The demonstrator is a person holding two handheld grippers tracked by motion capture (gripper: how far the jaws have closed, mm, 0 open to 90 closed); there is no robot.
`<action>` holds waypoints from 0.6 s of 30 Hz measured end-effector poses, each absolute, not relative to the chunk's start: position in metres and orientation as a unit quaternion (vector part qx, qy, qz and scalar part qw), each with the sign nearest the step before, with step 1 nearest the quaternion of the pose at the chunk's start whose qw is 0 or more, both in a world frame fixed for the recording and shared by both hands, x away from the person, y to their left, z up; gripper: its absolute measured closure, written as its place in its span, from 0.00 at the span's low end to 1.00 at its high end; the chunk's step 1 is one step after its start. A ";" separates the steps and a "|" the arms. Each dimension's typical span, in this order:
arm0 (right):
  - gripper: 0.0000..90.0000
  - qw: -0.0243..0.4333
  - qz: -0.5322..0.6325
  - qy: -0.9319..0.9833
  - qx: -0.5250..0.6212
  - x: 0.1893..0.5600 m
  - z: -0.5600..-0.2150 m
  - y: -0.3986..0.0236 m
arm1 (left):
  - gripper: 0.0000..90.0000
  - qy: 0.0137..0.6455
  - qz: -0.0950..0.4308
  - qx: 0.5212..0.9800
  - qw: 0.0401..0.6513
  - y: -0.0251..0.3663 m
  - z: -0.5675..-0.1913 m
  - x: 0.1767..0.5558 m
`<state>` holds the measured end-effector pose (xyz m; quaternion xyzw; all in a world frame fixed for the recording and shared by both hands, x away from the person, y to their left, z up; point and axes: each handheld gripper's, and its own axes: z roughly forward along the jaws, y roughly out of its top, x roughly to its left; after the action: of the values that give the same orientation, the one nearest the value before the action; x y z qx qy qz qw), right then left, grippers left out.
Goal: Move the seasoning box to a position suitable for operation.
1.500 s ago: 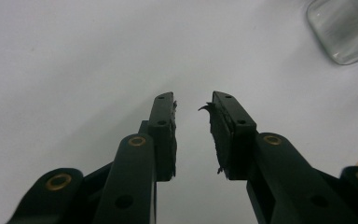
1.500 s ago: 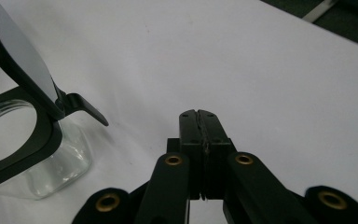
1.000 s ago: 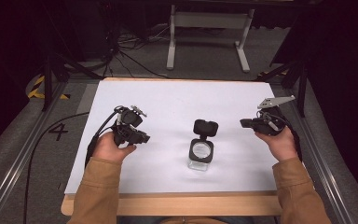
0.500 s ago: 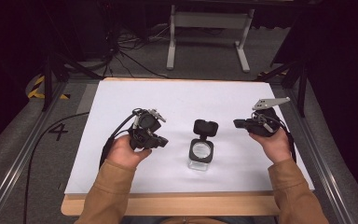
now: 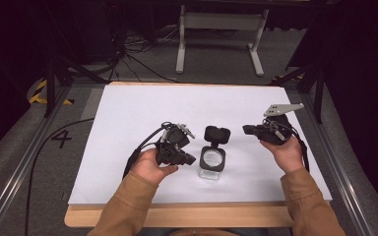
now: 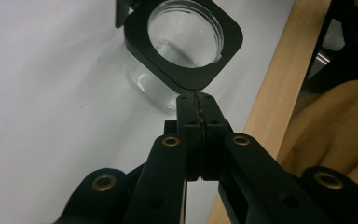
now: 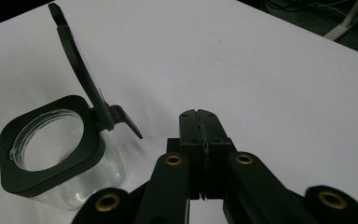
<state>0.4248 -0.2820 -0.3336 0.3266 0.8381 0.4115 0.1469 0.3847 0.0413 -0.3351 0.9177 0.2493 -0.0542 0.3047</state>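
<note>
Left tool [image 5: 189,160] moved in beside the open-lidded glass jar [image 5: 212,160] mid white tabletop [image 5: 128,113], right tool [image 5: 248,130] nearer too, both jaws together, dark cabled floor [image 5: 142,49] behind.

Overhead view looks forward; both claw views closely share the jar [image 5: 211,160].
</note>
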 end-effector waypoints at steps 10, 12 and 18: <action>0.99 0.121 0.454 0.818 0.332 0.426 -0.336 -0.278 | 1.00 0.233 -0.073 0.930 0.274 0.018 -0.356 0.385; 0.99 0.116 0.466 0.814 0.326 0.425 -0.337 -0.276 | 1.00 0.228 -0.079 0.932 0.271 0.015 -0.359 0.386; 0.99 0.127 0.472 0.814 0.315 0.422 -0.337 -0.267 | 1.00 0.222 -0.084 0.935 0.263 0.011 -0.362 0.385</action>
<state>0.4216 -0.2673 -0.3366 0.3148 0.8136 0.4719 0.1275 0.3854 0.0109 -0.3623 0.9350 0.2224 -0.0838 0.2633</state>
